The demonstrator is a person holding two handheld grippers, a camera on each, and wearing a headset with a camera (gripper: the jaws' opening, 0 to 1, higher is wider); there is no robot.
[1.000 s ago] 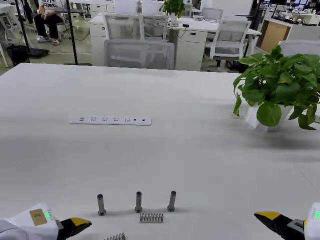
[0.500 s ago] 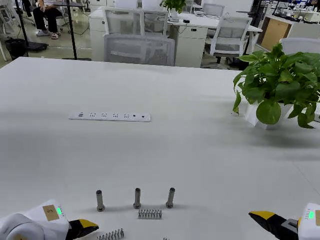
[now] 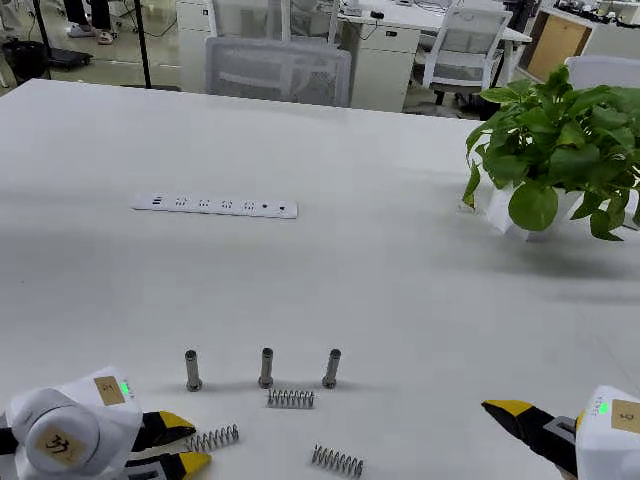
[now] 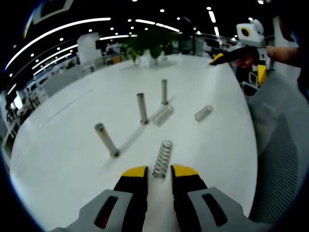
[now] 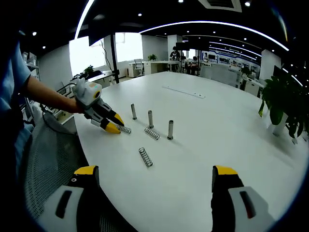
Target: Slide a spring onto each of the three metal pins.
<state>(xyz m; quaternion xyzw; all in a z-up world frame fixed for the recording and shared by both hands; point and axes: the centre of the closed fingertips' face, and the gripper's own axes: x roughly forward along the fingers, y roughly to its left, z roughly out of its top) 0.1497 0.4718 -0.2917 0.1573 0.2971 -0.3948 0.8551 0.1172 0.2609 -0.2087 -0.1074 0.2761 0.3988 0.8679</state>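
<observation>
"So, what's cut off or hard to see?"
"The right gripper (image 5: pixel 155 170). In the head view it runs off the bottom corner, with one yellow tip showing. Its own view has the jaws spread wide, with nothing between them."
"And the left gripper (image 4: pixel 159 171)?"
"The jaws are a narrow gap apart. One spring (image 4: pixel 162 158) lies with its near end at the tips, and I can't tell if it touches them."
"Where's the rest?"
"Three pins (image 3: pixel 266 367) stand upright in a row on the table (image 3: pixel 400 280). Two more springs (image 3: pixel 290 398) lie flat before them, none on a pin."
"Any writing?"
"Small tan tags (image 3: pixel 109 390) on both grippers, handwritten, too small to read."
</observation>
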